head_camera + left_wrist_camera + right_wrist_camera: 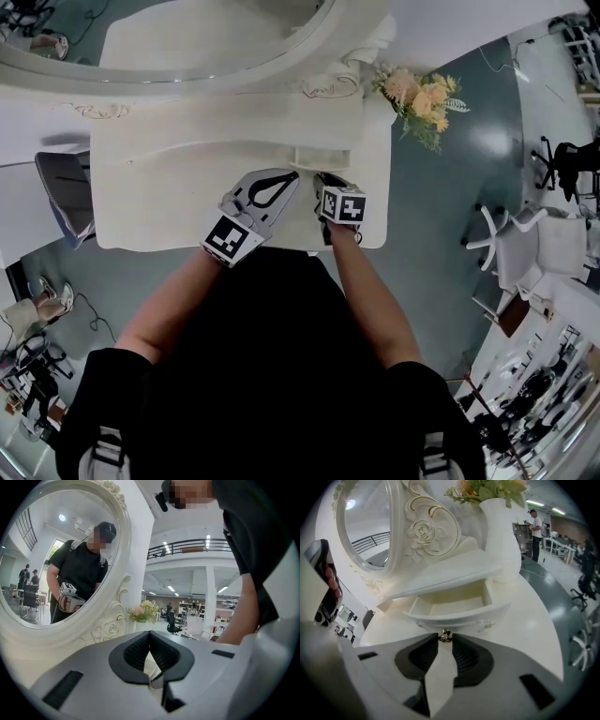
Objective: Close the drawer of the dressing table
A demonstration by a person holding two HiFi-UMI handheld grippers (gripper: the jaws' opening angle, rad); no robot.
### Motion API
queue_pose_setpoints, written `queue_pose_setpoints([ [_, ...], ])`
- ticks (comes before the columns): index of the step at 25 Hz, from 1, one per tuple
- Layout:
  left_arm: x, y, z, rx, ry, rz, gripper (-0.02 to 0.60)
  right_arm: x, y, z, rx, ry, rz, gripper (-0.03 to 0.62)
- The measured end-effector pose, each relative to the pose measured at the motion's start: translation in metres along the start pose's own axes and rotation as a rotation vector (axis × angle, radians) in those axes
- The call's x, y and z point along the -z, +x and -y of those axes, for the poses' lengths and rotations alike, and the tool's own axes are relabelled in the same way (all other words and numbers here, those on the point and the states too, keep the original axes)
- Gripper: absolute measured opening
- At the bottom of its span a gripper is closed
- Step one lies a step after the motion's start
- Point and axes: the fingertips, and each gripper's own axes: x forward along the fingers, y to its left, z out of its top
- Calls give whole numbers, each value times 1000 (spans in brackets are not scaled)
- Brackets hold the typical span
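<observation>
The white dressing table (159,202) carries a small drawer (454,604) pulled out from under its raised shelf, empty inside. A small metal knob (446,636) sits on the drawer's curved front. My right gripper (446,639) points down at it with its fingertips closed on that knob. In the head view the right gripper (328,181) is just in front of the drawer (319,157). My left gripper (291,176) hovers beside it over the tabletop. In the left gripper view it (149,633) is shut, tips touching, nothing between them.
An oval mirror (56,559) in an ornate white frame stands at the table's back. A white vase of flowers (499,536) is at the back right corner, beside the drawer. Office chairs (506,234) stand on the floor to the right.
</observation>
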Motion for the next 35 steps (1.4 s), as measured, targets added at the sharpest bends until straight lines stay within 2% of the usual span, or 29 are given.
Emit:
queue_pose_setpoints([
  [13, -1, 5, -8, -8, 8, -1, -6, -23, 8, 0, 0, 7, 21, 97],
  [35, -2, 11, -23, -2, 1, -7, -6, -54, 24, 7, 80, -5, 85, 97],
])
